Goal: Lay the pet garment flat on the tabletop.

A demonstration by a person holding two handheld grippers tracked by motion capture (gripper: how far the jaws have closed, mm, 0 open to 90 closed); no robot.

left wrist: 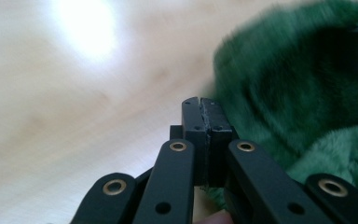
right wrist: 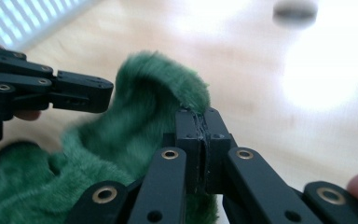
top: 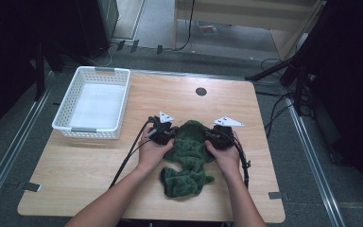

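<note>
Two handheld grippers meet a fuzzy green cloth (top: 189,156) at mid-table: the left gripper (top: 170,134), jaws pressed together, appears to pinch the cloth's left edge, while the right gripper (top: 210,134) is clamped on its right edge. Crumpled and plush, the cloth trails toward the near side. Bare pale wooden table (top: 75,165) lies around it; a white perforated plastic basket (top: 94,130) stands at the far left.
</note>
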